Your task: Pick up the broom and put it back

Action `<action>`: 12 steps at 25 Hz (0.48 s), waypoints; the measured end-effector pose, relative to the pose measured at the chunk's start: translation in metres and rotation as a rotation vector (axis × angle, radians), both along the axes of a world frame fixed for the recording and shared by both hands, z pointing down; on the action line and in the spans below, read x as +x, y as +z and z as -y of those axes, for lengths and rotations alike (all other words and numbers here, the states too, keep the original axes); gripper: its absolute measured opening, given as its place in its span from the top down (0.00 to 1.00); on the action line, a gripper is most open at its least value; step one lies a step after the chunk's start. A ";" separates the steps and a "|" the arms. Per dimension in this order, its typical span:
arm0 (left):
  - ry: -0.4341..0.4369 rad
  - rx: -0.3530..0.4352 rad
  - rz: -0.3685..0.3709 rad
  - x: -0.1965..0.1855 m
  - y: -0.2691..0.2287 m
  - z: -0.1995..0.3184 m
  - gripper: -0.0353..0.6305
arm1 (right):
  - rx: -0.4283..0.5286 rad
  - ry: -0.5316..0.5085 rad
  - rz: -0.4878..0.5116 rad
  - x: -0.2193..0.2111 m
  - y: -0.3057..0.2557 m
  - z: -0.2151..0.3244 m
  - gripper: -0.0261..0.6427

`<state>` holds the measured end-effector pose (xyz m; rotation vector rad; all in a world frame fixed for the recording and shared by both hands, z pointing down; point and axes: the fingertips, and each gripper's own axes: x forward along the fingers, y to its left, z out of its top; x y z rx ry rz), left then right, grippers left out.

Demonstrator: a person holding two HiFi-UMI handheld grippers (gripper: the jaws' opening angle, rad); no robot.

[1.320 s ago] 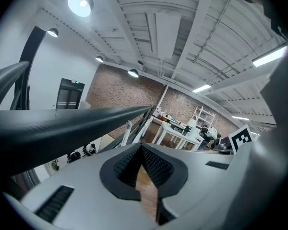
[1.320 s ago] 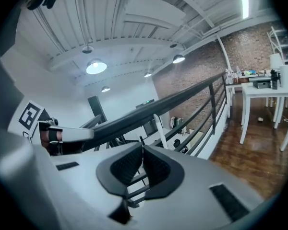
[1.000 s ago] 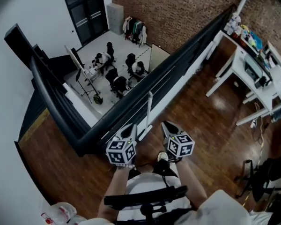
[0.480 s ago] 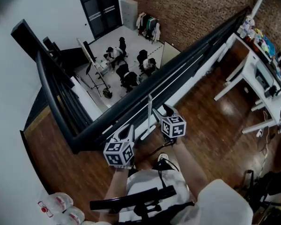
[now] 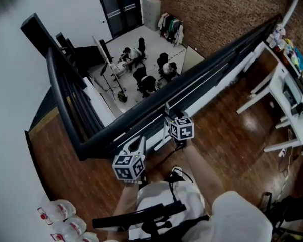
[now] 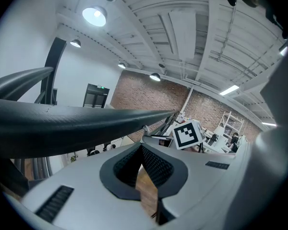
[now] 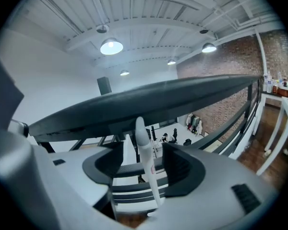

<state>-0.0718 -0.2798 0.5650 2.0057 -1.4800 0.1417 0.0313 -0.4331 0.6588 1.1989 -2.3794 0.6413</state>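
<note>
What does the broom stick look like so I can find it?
Find the long black railing at the wooden floor's edge. Against it stands the broom handle: a thin white stick pointing up, while the rails beside it are dark.

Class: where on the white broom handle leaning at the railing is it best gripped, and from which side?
The upper shaft of the broom handle, from the floor side, jaws either side: it stands nearly upright against the black railing, which blocks the far side.

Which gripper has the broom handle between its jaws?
The right gripper: the white broom handle stands between its jaws, which have just opened wide and don't clamp it. The left gripper holds nothing.
</note>
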 end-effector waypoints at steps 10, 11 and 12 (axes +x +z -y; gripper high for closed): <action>-0.070 -0.007 0.006 -0.017 0.002 -0.011 0.97 | -0.019 -0.024 -0.038 -0.016 0.024 0.012 0.59; -0.075 -0.008 0.007 -0.019 0.002 -0.013 0.97 | -0.017 -0.022 -0.041 -0.016 0.023 0.013 0.61; -0.081 -0.009 0.009 -0.020 0.002 -0.015 0.97 | -0.017 -0.018 -0.045 -0.015 0.023 0.014 0.61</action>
